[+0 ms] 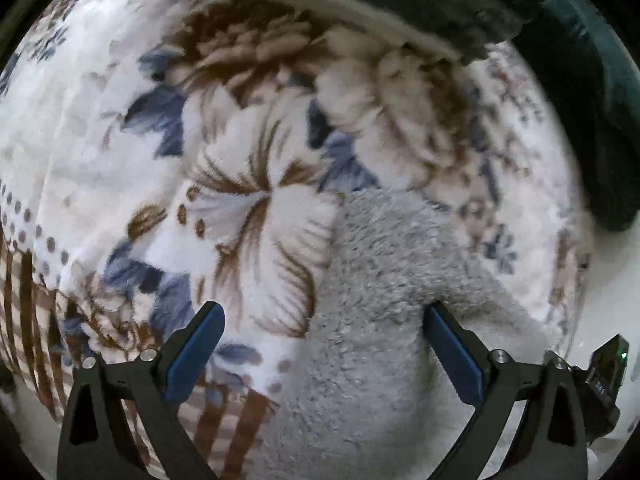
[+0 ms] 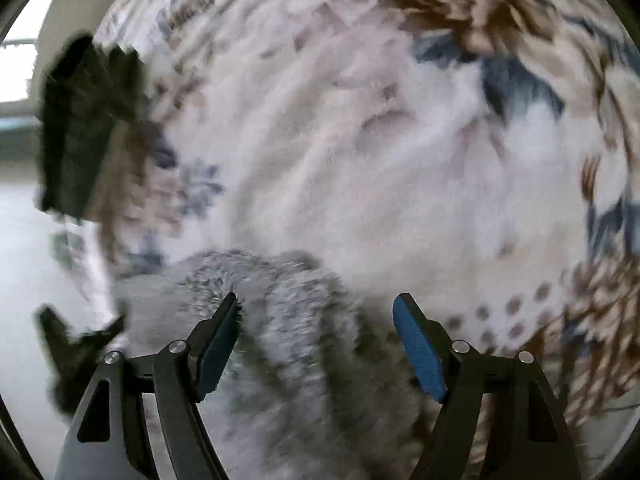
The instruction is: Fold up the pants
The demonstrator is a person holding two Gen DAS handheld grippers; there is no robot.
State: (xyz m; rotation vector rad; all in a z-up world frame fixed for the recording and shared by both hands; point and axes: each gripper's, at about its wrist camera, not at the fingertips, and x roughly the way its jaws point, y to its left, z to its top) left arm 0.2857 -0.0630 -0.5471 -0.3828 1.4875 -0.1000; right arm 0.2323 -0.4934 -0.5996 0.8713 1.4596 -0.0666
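Observation:
The pants are grey and fleecy and lie on a floral blanket. In the left wrist view they fill the lower middle, between and ahead of my left gripper, which is open with its right fingertip touching the fabric. In the right wrist view the pants lie bunched under my right gripper, which is open with its left fingertip against the fleece. That view is blurred by motion.
A dark green fluffy cloth lies at the blanket's far right edge; it also shows in the right wrist view at the left. The other gripper shows dark at the lower left. A pale floor lies beyond the blanket.

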